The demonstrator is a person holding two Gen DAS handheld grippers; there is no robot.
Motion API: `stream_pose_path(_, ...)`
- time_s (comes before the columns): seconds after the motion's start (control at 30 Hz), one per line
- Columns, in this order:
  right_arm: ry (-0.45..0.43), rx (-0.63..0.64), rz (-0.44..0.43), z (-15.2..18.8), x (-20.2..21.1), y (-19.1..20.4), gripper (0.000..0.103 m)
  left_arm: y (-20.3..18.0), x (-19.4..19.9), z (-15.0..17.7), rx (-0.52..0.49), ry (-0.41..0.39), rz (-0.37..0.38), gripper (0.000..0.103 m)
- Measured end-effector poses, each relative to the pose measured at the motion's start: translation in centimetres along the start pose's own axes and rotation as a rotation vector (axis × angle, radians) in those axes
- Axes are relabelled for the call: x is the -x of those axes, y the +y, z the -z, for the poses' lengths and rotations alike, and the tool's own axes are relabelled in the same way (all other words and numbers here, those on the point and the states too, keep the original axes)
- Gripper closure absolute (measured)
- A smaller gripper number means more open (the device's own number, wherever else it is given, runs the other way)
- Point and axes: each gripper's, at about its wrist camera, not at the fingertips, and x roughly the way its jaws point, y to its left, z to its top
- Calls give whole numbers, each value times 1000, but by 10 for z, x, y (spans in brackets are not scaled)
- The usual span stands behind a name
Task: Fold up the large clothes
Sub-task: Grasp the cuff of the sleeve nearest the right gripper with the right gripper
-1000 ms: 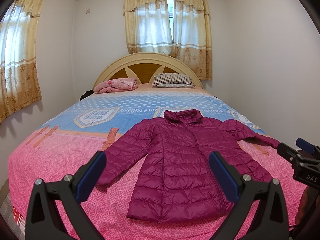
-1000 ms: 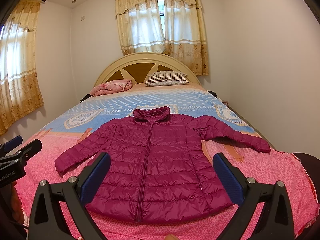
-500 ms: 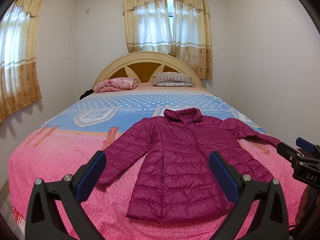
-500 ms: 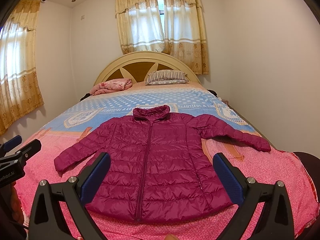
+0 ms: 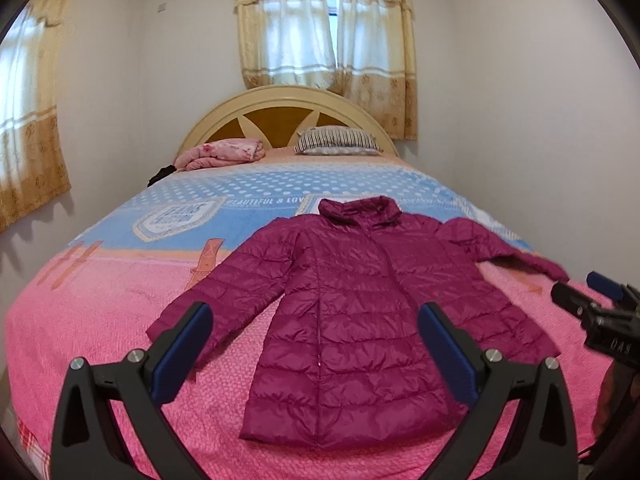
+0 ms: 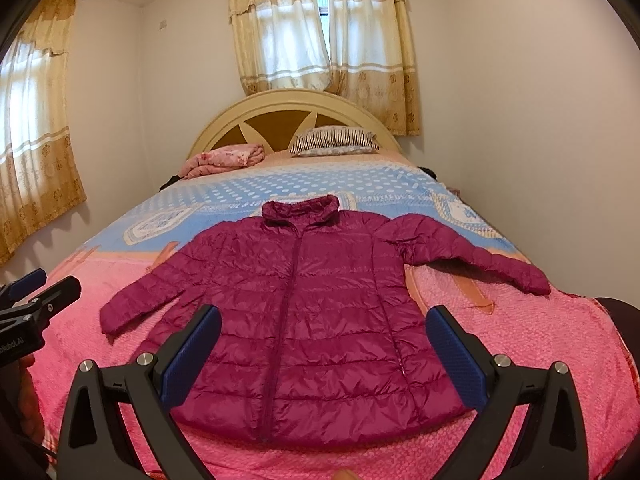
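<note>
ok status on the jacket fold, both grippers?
Left gripper open, empty. Right gripper open, empty. Magenta jacket flat on bed, zipped, sleeves spread, unfolded. Nothing lying on it.

The left gripper (image 5: pixel 316 352) and right gripper (image 6: pixel 324 356) share one build: matte black angular frames, blue textured pads (image 6: pixel 192 356) and silver screws (image 6: pixel 145 359). White lettering marks each black body, and reddish skin shows beside both.

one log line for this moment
stage: pre-grasp | magenta quilted puffer jacket: flat, unfolded on bed | left claw: open | right claw: open
</note>
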Motion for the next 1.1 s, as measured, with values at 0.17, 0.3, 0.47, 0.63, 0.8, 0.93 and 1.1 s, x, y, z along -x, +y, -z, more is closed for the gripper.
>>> stream_pose_path(0.17,51,-102,19,-1,-38,-52,1,-2,-33,-3,-12,-5,2,0)
stream_pose_path(0.3,108,-208,53,-5,-74,-109,1,-3,-72,-1,-1,12,2,0)
stream_pose_path(0.47,162,-356,138,-9,-116,-192,1,-11,-117,5,2,54,20,0)
stream_pose_path(0.63,205,-467,252,-13,-156,-273,1,-19,-153,6,-12,104,30,0)
stream_pose_path(0.8,242,-514,385,-17,-186,-338,1,-13,-170,7,13,127,10,0)
stream_pose_path(0.93,303,-577,418,-10,-212,-383,10,-6,-184,10,32,161,-17,0)
stream_pose_path(1.1,347,-583,362,-8,-231,-397,35,0,-190,13,48,186,-29,0)
